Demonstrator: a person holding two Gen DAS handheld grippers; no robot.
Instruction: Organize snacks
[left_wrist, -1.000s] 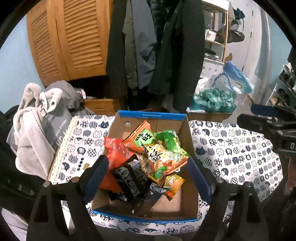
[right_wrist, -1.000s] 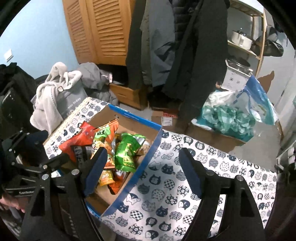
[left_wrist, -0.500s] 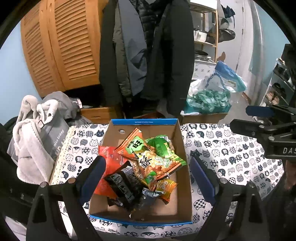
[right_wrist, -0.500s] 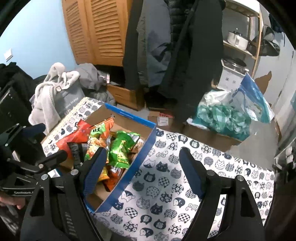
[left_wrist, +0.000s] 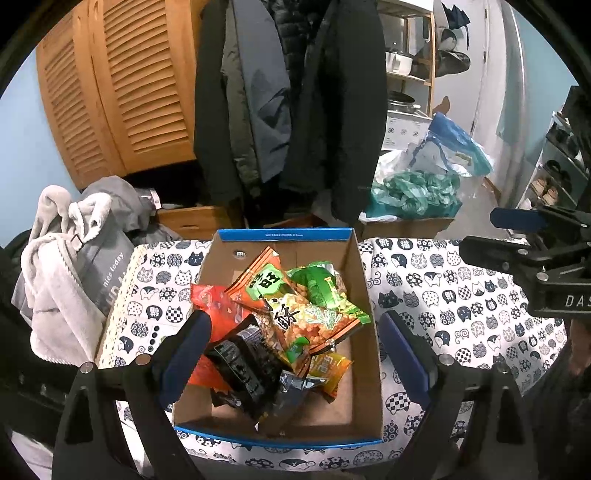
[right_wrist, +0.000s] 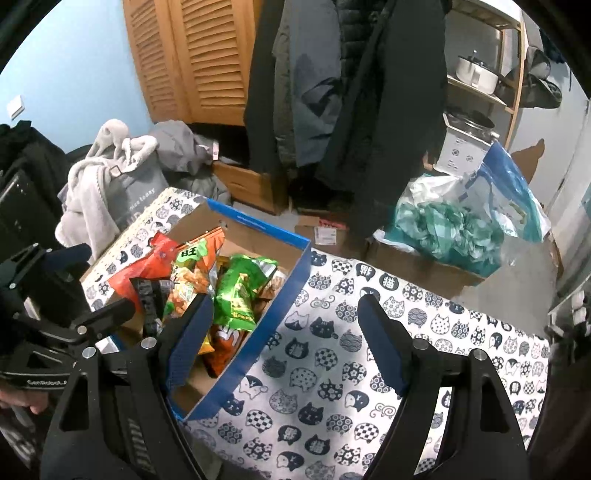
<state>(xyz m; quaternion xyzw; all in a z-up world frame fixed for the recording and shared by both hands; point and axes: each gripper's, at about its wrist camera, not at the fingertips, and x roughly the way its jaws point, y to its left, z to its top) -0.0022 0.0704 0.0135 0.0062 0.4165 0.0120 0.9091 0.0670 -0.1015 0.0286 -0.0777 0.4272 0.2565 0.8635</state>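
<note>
I see one cardboard box (left_wrist: 364, 295) in the middle of the left view, sitting on the counter (left_wrist: 461, 295). About seven snack bags (left_wrist: 295, 317) lie piled inside. My left gripper (left_wrist: 291, 350) hangs wide open over them. My right gripper (right_wrist: 284, 339) is wide open too, over the box's blue edge, with bare cat-print cloth at lower right.

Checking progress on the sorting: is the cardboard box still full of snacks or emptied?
Still holding snacks: the cardboard box has a loose pile of packets, including a green packet and a black one.
</note>
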